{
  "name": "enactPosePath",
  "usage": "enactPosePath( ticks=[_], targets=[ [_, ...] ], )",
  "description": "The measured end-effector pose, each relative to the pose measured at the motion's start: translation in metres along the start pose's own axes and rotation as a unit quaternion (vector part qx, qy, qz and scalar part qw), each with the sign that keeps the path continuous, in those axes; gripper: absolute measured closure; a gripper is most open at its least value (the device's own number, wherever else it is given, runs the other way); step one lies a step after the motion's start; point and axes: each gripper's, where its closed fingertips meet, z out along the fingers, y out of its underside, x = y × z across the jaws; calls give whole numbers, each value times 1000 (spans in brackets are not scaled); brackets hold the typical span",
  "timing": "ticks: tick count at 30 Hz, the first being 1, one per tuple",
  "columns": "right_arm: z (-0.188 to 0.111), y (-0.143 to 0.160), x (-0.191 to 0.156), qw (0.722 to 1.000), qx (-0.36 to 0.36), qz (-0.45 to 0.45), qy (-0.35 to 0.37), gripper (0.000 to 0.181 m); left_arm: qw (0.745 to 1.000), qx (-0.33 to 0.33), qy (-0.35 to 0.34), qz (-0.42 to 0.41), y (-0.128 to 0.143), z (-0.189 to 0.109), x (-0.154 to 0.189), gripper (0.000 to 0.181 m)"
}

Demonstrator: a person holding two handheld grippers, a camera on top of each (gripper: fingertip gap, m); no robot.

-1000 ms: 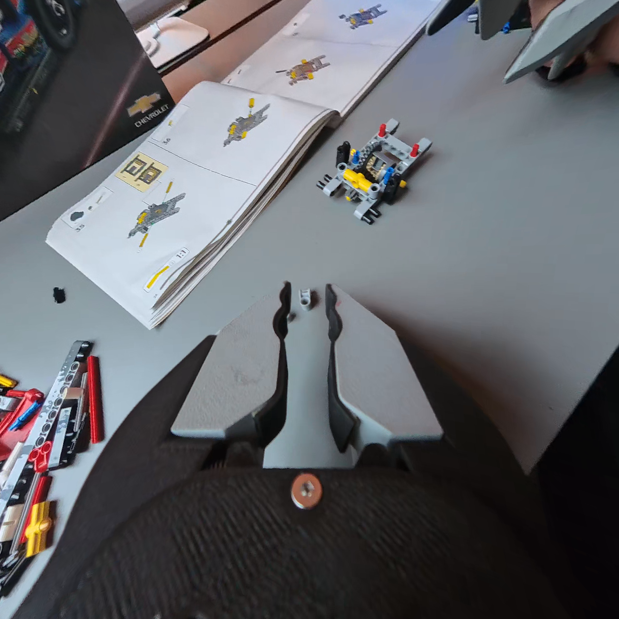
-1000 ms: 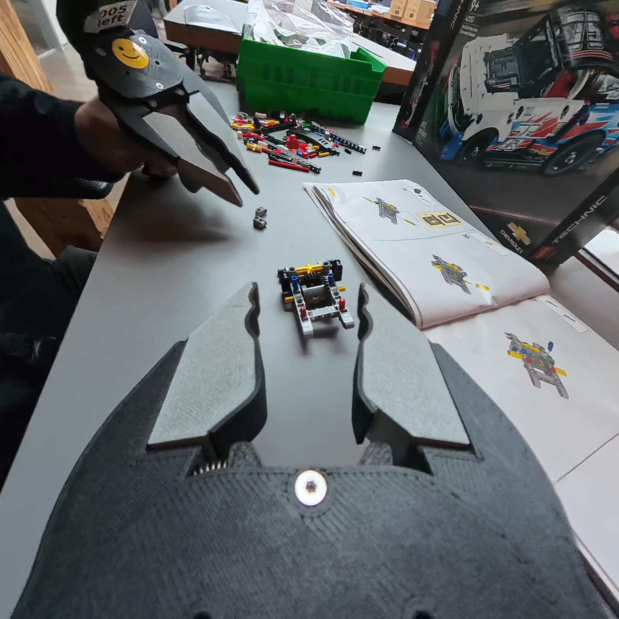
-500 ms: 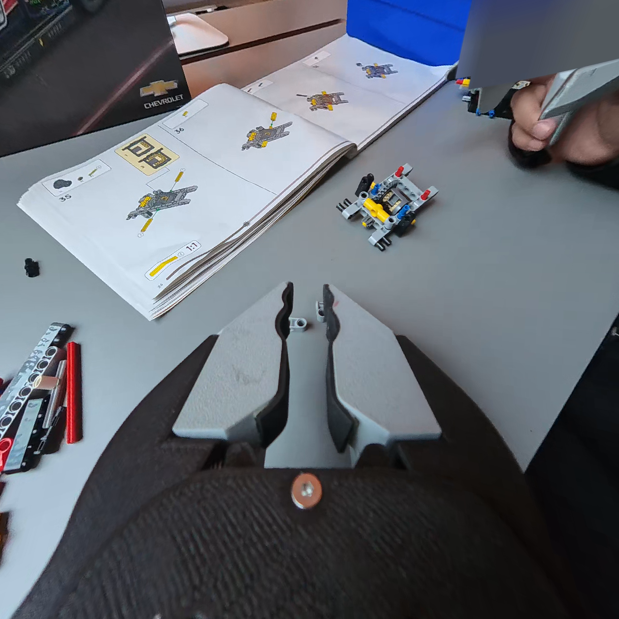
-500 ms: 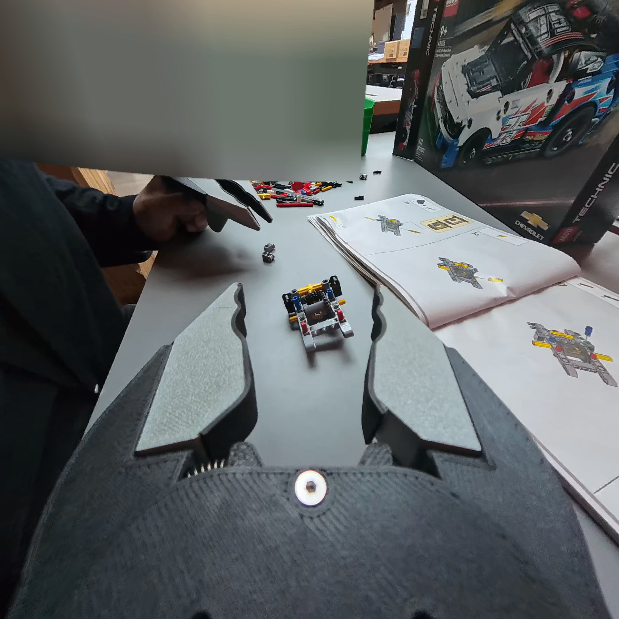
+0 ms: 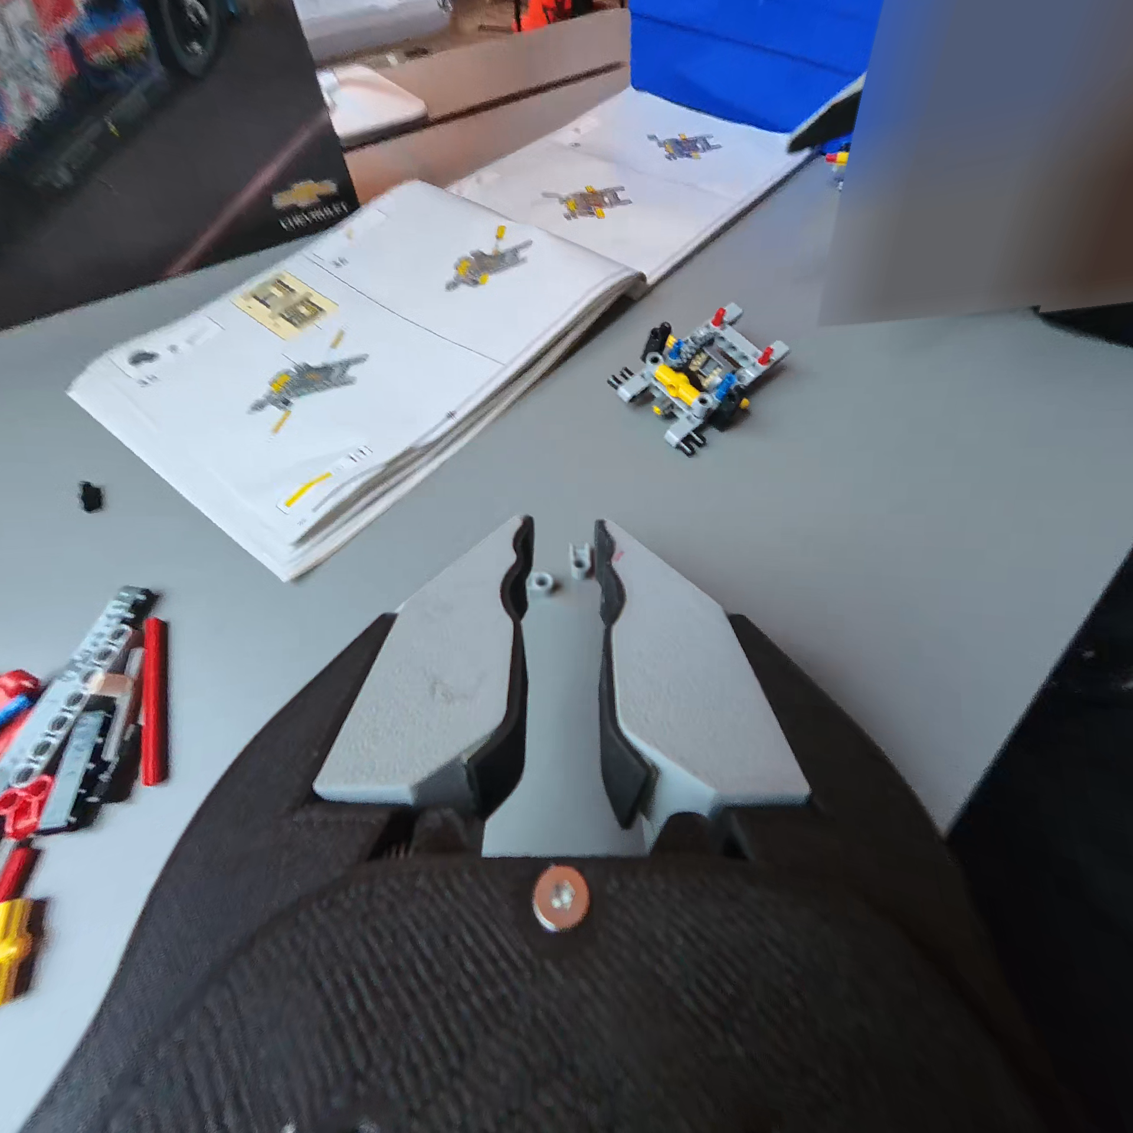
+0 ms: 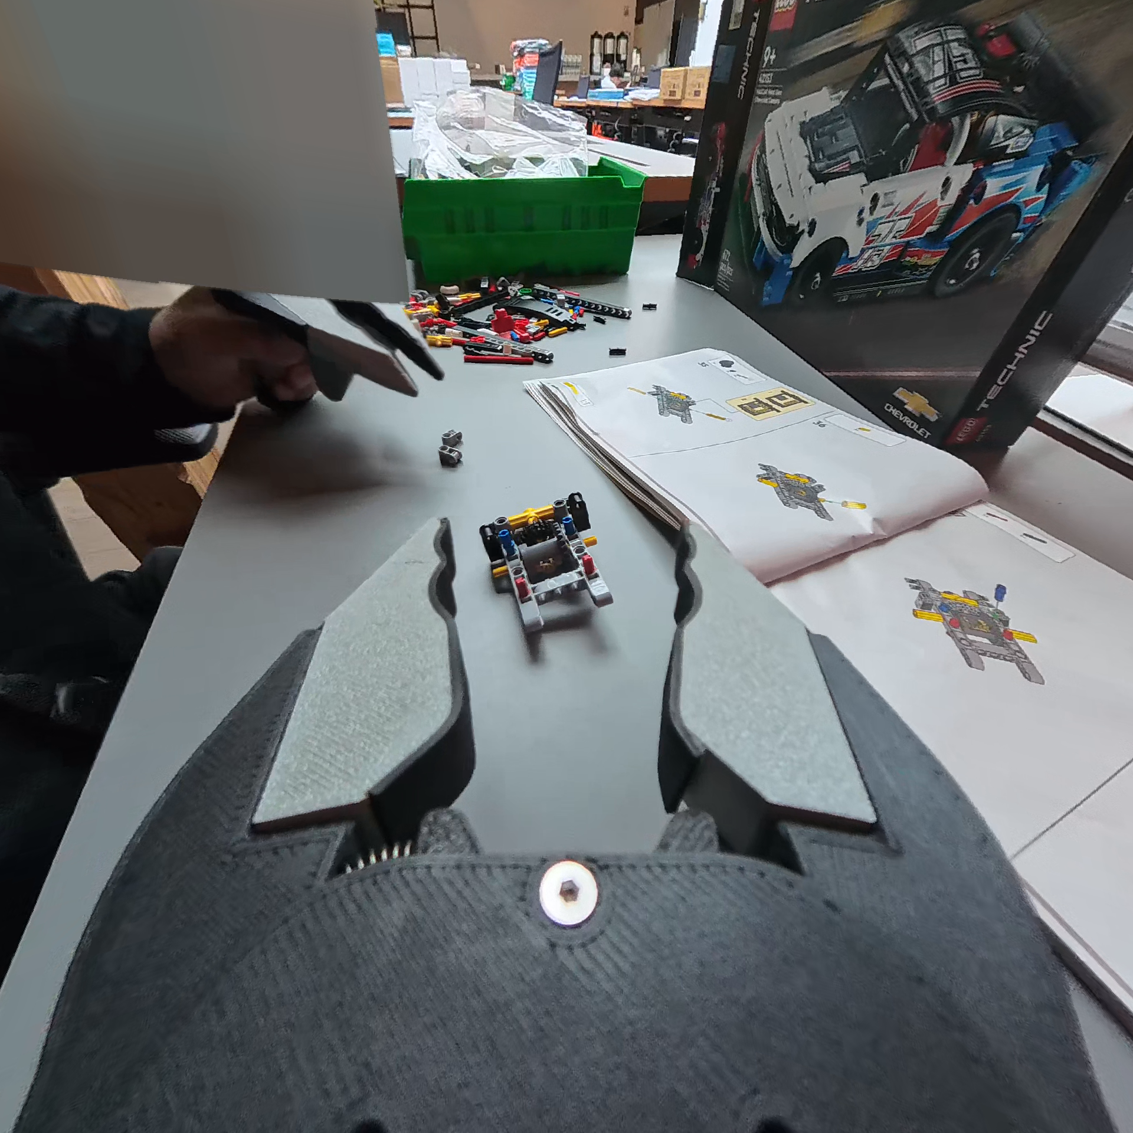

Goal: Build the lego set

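Left tool (image 5: 563, 532) nearer two grey connectors (image 5: 579, 561), open, right tool (image 6: 561, 545) open, grey-yellow chassis (image 6: 542, 558) upright

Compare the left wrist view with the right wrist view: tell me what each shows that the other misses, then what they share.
Only the left wrist view shows the left gripper from behind, open around two small grey connectors, and the blue surface past the booklet. Only the right wrist view shows the green bin, the clear bags in it, and the open right gripper. Both show the partly built chassis, the open instruction booklet, the set's box and the loose-parts pile.
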Motion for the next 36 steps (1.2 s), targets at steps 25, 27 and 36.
enactPosePath(
  ticks=[25, 27, 36],
  targets=[
    [2, 1, 0, 998, -11, -51, 27, 129, 984, -138, 15, 108, 25, 50, 20, 176],
    [3, 3, 0, 997, -22, -65, 31, 135, 981, -129, 27, 142, 21, 57, 30, 176],
    [6, 6, -12, 997, -25, -76, 0, 145, 980, -39, 65, 181, -15, 74, 45, 176]
  ],
)
